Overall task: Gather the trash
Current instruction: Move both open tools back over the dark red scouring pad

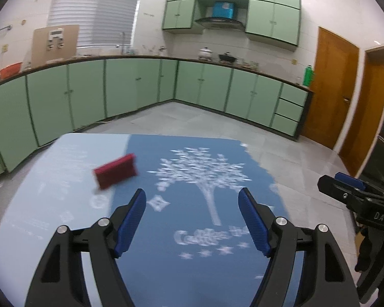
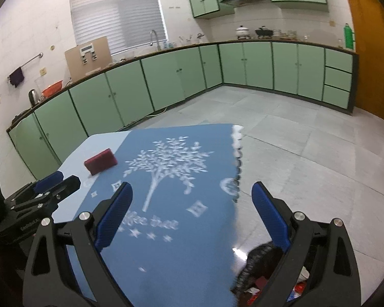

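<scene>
A dark red box-shaped piece of trash (image 1: pixel 116 170) lies on the table's blue cloth (image 1: pixel 197 268), at the seam between its pale and dark parts; it also shows in the right wrist view (image 2: pixel 100 161). My left gripper (image 1: pixel 192 220) is open and empty above the cloth, right of and nearer than the red piece. My right gripper (image 2: pixel 192 213) is open and empty over the cloth's right edge. A black bin (image 2: pixel 261 268) with wrappers inside sits below the table edge, partly hidden by my right gripper.
Green cabinets (image 1: pixel 130 89) line the far walls under a counter with pots. Wooden doors (image 1: pixel 330 87) stand at the right. Grey tile floor (image 2: pixel 307 153) lies beyond the table. The right gripper shows at the right edge of the left view (image 1: pixel 353 194).
</scene>
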A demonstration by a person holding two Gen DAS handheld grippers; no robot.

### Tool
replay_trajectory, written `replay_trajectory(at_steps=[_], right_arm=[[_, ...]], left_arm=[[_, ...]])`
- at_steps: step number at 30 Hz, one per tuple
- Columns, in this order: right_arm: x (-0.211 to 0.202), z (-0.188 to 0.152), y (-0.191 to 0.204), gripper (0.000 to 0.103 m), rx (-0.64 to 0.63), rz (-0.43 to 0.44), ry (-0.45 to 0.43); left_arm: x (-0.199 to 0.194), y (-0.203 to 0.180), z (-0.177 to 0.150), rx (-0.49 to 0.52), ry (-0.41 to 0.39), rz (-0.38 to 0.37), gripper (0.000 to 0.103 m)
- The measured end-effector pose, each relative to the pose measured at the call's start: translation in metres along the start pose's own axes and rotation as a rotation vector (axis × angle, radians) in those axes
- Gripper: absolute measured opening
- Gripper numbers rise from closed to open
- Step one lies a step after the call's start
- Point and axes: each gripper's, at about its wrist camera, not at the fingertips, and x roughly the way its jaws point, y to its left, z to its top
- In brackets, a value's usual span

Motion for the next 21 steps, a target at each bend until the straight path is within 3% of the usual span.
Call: replay_trajectory(at_steps=[11, 21], right_arm=[[0.079, 0.009, 0.053, 0.091, -0.029, 0.033, 0.077], [0.138, 0.019, 0.080, 0.091, -0.064, 0.040, 0.125]], left_arm=[[0.041, 0.088, 0.000, -0.058, 0.044, 0.124, 0.073], [0.086, 0.133, 0.004, -0.086, 0.112, 0.138, 0.073]])
